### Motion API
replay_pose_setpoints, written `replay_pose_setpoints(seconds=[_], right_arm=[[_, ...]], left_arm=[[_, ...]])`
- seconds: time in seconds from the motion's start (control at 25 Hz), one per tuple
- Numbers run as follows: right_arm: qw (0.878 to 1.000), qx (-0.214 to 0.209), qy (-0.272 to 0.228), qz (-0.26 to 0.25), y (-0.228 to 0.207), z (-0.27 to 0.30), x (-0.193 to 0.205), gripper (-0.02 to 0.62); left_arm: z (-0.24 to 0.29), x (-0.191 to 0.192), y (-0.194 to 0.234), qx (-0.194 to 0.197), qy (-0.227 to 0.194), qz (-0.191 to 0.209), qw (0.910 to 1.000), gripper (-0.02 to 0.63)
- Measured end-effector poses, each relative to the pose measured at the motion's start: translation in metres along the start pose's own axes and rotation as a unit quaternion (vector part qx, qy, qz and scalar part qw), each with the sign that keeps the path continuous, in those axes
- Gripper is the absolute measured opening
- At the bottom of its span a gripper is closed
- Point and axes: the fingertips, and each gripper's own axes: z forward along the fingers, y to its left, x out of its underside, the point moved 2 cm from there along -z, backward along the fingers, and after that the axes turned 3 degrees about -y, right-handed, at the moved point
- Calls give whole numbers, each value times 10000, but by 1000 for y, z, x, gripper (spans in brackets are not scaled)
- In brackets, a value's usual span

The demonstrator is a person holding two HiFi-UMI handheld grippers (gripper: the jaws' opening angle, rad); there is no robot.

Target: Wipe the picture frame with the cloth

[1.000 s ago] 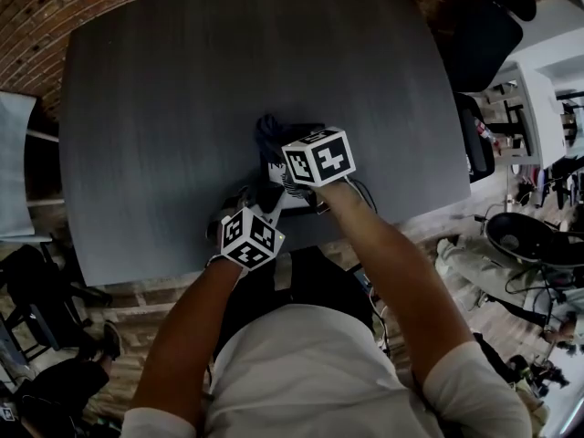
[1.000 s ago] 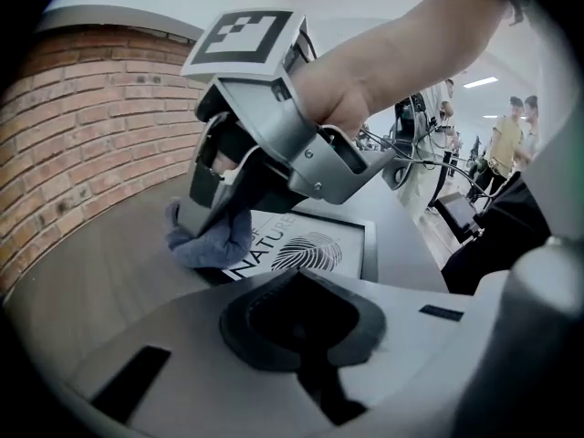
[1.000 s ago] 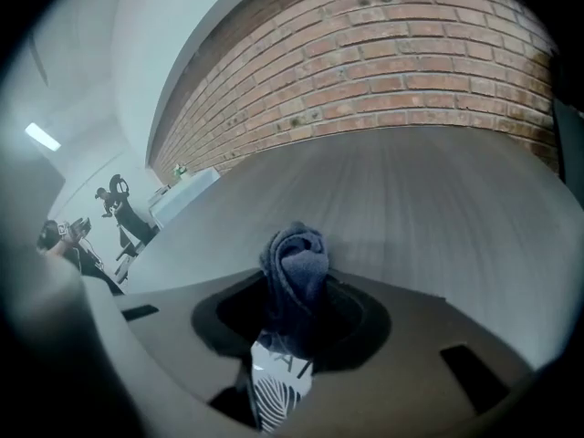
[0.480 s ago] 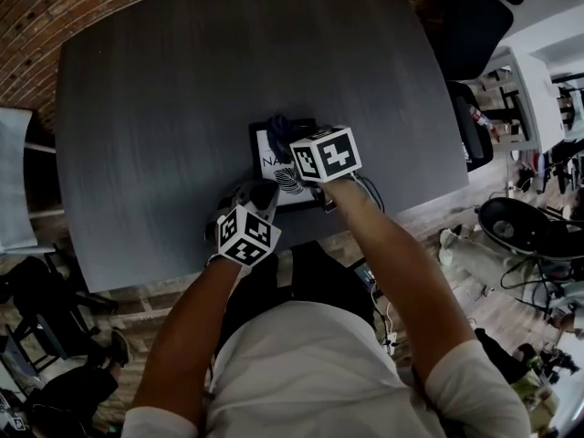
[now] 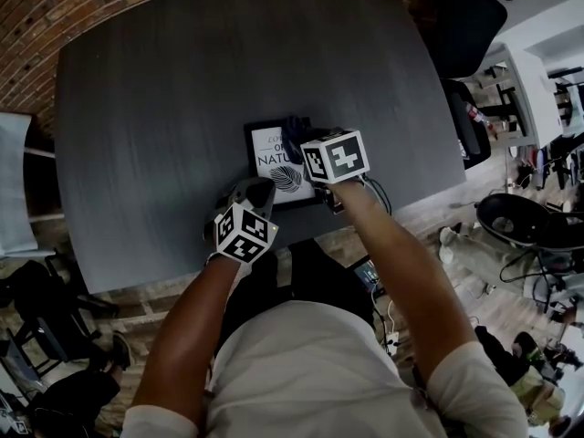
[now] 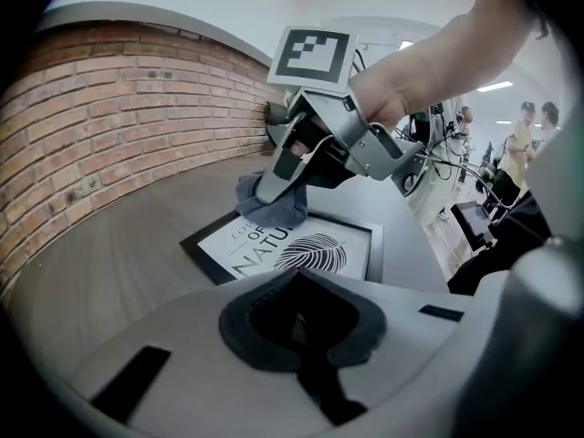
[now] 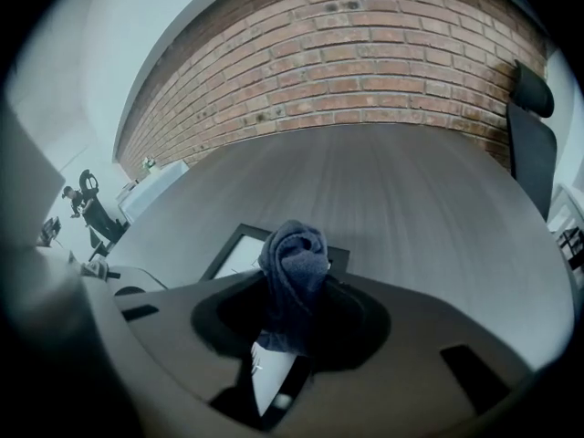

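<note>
Tabletop of dark grey wood [image 5: 137, 153] lies under the flat black picture frame with a white leaf print [image 5: 271, 164]. I think the frame is stiff, thin and light, so it may slide when rubbed. Its front looks shiny and may break, so the black rim is the best place to hold. The soft dark blue cloth [image 7: 292, 263] sits bunched on the frame's far edge. My right claw [image 7: 290, 313] is squeezed tight on it. My left claw [image 6: 301, 322] is pinched together on nothing, just beside the frame's near left corner.
</note>
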Motion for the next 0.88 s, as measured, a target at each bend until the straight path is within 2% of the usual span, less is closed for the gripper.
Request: replay_pose_setpoints(seconds=[0.36,0.52,0.68,0.76,0.84,0.88], right_arm=[[9982,419,-118,-404,-19,-21,4,124],[9967,702,-153,-385,-40,-38,5,124],[9964,723,-293,-318,-48,-54,3,124],[9965,683,-377,-287,-47,-58,1,124],[9968,615,-453,-255,-42,-60,-1,124],[9970,560,-483,-244,-38,-61,-2,125]], left_arm=[[1,0,0,-102,8,-35,9999,6],[1,0,1,-60,15,-153,9999,8],[0,-3,-1,115,8,-259,9996,8],[-3,-10,-2,138,-123,-291,9994,36],[-10,-17,-2,109,-328,-289,9990,137],[-15,-19,-3,95,-405,-279,9987,168]])
